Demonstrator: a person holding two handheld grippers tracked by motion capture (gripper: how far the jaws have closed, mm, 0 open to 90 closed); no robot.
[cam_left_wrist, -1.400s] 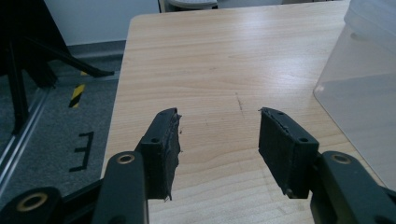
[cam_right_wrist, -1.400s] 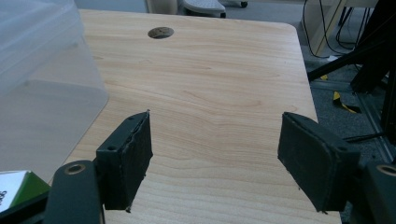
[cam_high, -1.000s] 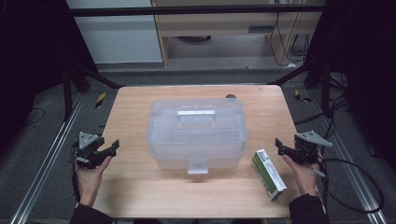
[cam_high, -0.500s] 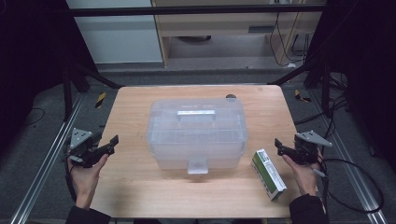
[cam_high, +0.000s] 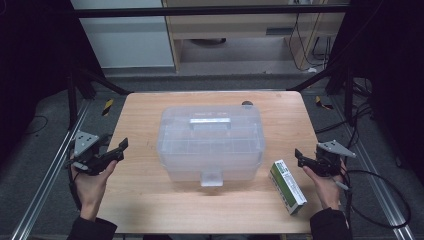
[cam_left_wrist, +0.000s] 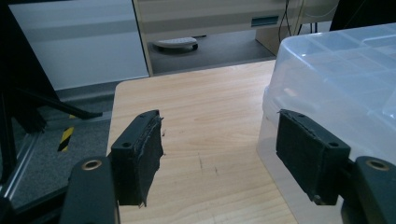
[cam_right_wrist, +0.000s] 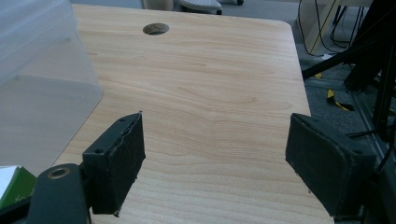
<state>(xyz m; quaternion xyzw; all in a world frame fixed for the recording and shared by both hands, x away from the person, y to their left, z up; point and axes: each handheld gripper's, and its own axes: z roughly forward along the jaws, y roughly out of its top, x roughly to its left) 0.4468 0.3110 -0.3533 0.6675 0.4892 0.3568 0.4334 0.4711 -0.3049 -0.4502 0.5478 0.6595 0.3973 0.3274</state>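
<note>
left tool (cam_high: 119, 150) open, nothing between its jaws, held at the left edge of the tabletop (cam_high: 140, 120); it has drifted outward from the clear storage box (cam_high: 210, 145) over the last second and sits slightly higher. right tool (cam_high: 300, 156) open, empty, position unchanged at the right edge, just beside the green-and-white carton (cam_high: 287, 186). box unmoved at centre, lid on; carton unmoved by its right front corner.
</note>
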